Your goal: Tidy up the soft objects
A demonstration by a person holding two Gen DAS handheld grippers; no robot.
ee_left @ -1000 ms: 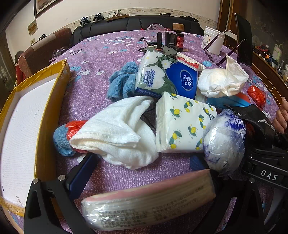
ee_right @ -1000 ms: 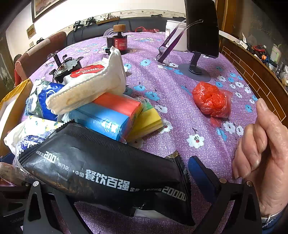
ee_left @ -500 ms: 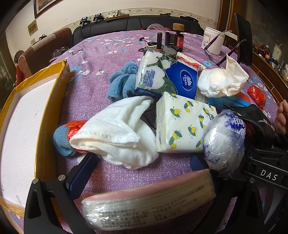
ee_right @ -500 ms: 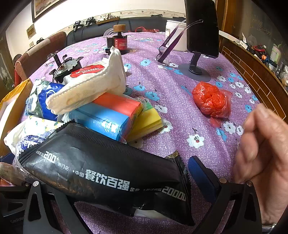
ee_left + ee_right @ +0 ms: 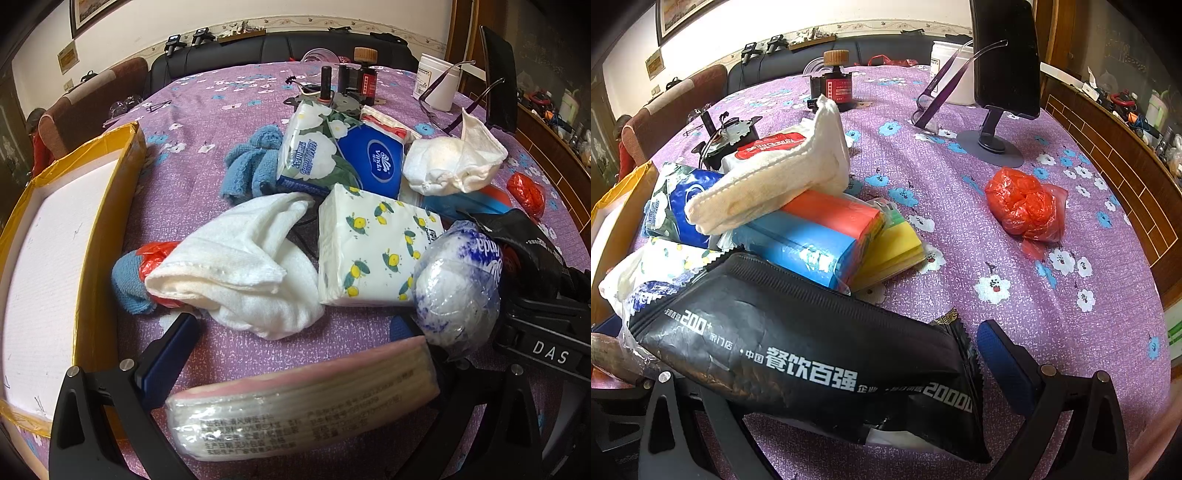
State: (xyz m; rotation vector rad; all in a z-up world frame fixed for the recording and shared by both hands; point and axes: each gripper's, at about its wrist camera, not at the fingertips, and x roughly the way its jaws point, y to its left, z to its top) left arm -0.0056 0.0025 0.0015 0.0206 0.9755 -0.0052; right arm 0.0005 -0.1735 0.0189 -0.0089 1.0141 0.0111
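Terry-cloth white towel (image 5: 240, 273) lies crumpled beside glossy tissue pack (image 5: 373, 251).

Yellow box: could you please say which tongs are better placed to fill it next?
Left tongs: the yellow box sits right beside them, and a pink tissue pack already lies between them.

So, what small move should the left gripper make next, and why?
Probably close the left gripper on the pink tissue pack. Its jaws stand wide apart, and the pack lies crosswise between them, near the camera, apparently not clamped. The yellow-edged box sits open just to the left, so once gripped, the pack has a short way to go.
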